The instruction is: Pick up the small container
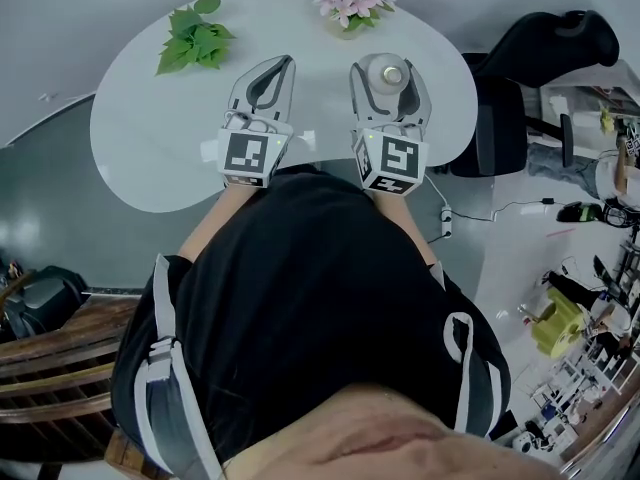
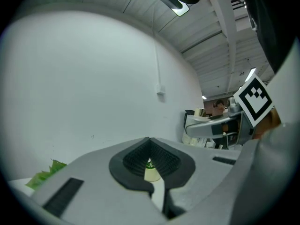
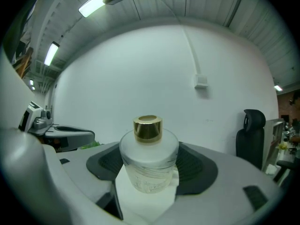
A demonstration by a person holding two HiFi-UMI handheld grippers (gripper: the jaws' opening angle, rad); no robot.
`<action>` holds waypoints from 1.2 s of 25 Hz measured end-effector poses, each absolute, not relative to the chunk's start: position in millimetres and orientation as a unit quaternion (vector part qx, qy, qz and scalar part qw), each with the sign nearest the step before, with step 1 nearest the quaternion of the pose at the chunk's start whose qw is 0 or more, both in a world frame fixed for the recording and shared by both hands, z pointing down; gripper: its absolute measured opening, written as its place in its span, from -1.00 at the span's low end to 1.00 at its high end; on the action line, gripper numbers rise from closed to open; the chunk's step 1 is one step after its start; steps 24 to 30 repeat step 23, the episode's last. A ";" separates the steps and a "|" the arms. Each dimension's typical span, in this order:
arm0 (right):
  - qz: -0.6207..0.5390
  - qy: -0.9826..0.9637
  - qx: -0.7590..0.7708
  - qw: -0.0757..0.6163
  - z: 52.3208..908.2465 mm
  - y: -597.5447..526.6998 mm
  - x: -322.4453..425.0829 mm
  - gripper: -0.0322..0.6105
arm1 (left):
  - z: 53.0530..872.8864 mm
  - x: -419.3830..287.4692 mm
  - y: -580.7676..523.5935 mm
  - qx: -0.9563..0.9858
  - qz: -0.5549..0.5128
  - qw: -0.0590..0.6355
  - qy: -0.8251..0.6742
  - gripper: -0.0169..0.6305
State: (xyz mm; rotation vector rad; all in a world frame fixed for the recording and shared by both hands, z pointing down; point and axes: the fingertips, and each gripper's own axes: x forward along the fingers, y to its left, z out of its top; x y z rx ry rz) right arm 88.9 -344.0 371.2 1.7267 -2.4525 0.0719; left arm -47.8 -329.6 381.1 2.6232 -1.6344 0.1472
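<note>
My right gripper (image 1: 390,68) is clenched on the small container (image 3: 149,161), a frosted bottle with a gold cap, at the white table (image 1: 150,128). The left gripper (image 2: 150,143) is closed on nothing (parked alongside). I judge the grasp made; next I need a straight, level lift.
</note>
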 end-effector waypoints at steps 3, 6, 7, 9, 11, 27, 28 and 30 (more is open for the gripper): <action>0.031 -0.813 0.576 0.071 375.8 -344.9 89.6 0.13 | 380.8 -47.1 -329.9 0.848 0.048 0.021 -0.528 -0.93; 0.033 -0.813 0.577 0.072 378.0 -345.3 89.6 0.13 | 380.4 -46.4 -329.9 0.847 0.048 0.022 -0.529 -0.93; 0.032 -0.813 0.577 0.072 378.0 -345.5 89.6 0.13 | 380.3 -46.0 -329.8 0.847 0.048 0.023 -0.529 -0.92; 0.031 -0.813 0.577 0.073 378.7 -345.8 89.4 0.13 | 380.3 -45.6 -329.8 0.847 0.049 0.022 -0.528 -0.93; 0.031 -0.813 0.576 0.076 379.9 -345.7 89.1 0.13 | 380.7 -45.1 -329.3 0.848 0.052 0.021 -0.527 -0.93; 0.038 -0.818 0.568 0.079 388.1 -343.9 85.7 0.13 | 388.3 -44.3 -323.8 0.847 0.061 0.026 -0.528 -0.93; 0.038 -0.818 0.568 0.079 388.1 -343.9 85.7 0.13 | 388.3 -44.3 -323.8 0.847 0.061 0.026 -0.528 -0.93; 0.038 -0.818 0.568 0.079 388.1 -343.9 85.7 0.13 | 388.3 -44.3 -323.8 0.847 0.061 0.026 -0.528 -0.93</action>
